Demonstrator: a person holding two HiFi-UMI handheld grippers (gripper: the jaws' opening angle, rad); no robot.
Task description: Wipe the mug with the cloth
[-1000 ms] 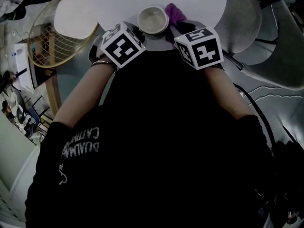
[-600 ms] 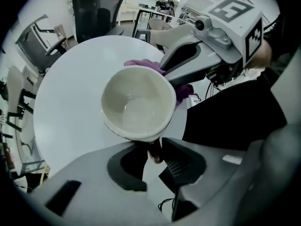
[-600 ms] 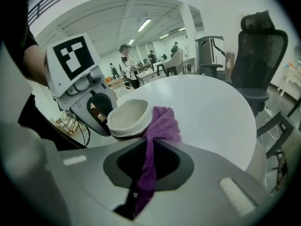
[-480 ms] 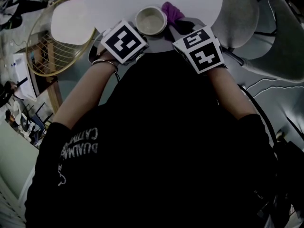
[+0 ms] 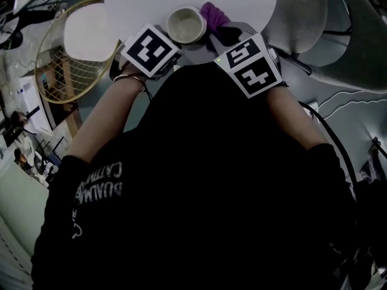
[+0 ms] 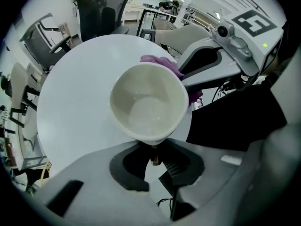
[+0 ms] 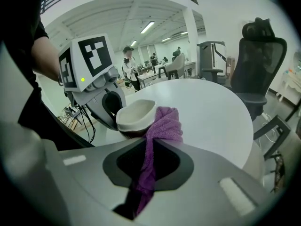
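Left claw (image 6: 153, 155): jaws nearly together and just now closing further, clamped on a small dark part at the base of the mug (image 6: 148, 105), which I take to be the handle. The mug hangs from that grip at the near edge of the white counter (image 6: 75, 88), with its mouth tipped up toward the left gripper's camera. Interior looks pale and empty.

Right claw (image 7: 149, 145): jaws clamped on the purple cloth (image 7: 162, 124). One end runs down between the jaws. The free end is bunched up and lies against the mug's outer wall on the side facing the right claw. Cloth and mug are touching, and the two claws sit just beside each other.

Step in hand (judgement): the wiping itself, on the outside wall. The cloth is in contact, and the mug is presented rather than set down.

Next move calls for (judgement):
- drag the cloth round the wall and over the rim, keeping light pressure on it
- roll the left wrist to bring unwiped wall round to the cloth
- keep the left grip firm, since the hold on that small part is narrow and the cloth's sideways push could twist the mug loose

Far side of the mug: not visible in any view.
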